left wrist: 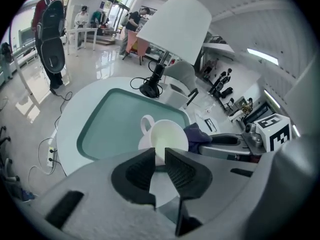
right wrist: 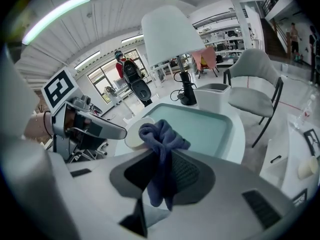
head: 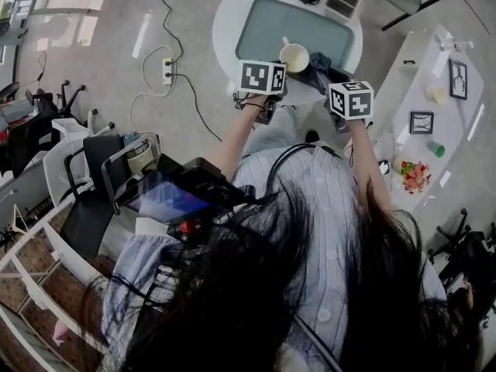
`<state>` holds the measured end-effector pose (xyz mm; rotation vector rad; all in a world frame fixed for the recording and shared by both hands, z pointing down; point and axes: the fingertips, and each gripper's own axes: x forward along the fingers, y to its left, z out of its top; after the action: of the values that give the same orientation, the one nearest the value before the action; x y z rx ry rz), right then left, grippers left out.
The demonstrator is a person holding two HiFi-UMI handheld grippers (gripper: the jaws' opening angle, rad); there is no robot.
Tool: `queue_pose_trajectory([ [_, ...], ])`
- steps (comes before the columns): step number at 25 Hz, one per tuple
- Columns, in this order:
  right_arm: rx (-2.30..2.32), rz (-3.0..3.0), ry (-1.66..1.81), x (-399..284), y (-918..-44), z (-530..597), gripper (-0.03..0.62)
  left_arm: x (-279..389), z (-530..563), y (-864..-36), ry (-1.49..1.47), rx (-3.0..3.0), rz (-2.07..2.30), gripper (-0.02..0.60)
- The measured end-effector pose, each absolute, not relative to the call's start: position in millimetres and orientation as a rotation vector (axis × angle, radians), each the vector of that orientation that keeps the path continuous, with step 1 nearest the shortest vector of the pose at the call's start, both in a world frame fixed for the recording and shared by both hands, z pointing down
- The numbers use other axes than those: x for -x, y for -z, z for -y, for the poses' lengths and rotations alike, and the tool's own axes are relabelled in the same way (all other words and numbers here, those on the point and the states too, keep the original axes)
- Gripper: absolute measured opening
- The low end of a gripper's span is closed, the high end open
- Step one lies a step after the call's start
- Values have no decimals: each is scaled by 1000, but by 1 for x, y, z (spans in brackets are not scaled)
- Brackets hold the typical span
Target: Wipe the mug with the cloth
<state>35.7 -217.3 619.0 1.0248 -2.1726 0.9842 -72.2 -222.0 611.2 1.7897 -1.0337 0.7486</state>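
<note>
The left gripper (left wrist: 159, 166) is pinching the mug (left wrist: 167, 139) by its rim while the right gripper (right wrist: 160, 171) is clamping the cloth (right wrist: 160, 134) beside it, so the wiping step is likely needing rubbing strokes next.

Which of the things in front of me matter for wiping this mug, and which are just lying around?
In the job: mug, gripped at its rim by the left gripper; blue cloth, clamped in the right gripper.
Just lying about: table lamp, chair, power strip on the floor, framed pictures.
</note>
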Motion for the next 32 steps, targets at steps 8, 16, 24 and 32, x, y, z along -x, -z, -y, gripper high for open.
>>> queue_pose_trajectory([
  [8, -1020, 2179, -986, -33, -618, 215, 106, 75, 226, -613, -874, -1879, 959, 57],
  [16, -1022, 2179, -982, -30, -615, 214, 106, 77, 241, -612, -1036, -1983, 750, 57],
  [24, -1022, 2172, -952, -31, -617, 227, 106, 76, 251, -612, -1243, -2048, 538, 57],
  [32, -1003, 2170, -895, -27, -620, 253, 106, 74, 256, -611, -1298, -2085, 473, 57],
])
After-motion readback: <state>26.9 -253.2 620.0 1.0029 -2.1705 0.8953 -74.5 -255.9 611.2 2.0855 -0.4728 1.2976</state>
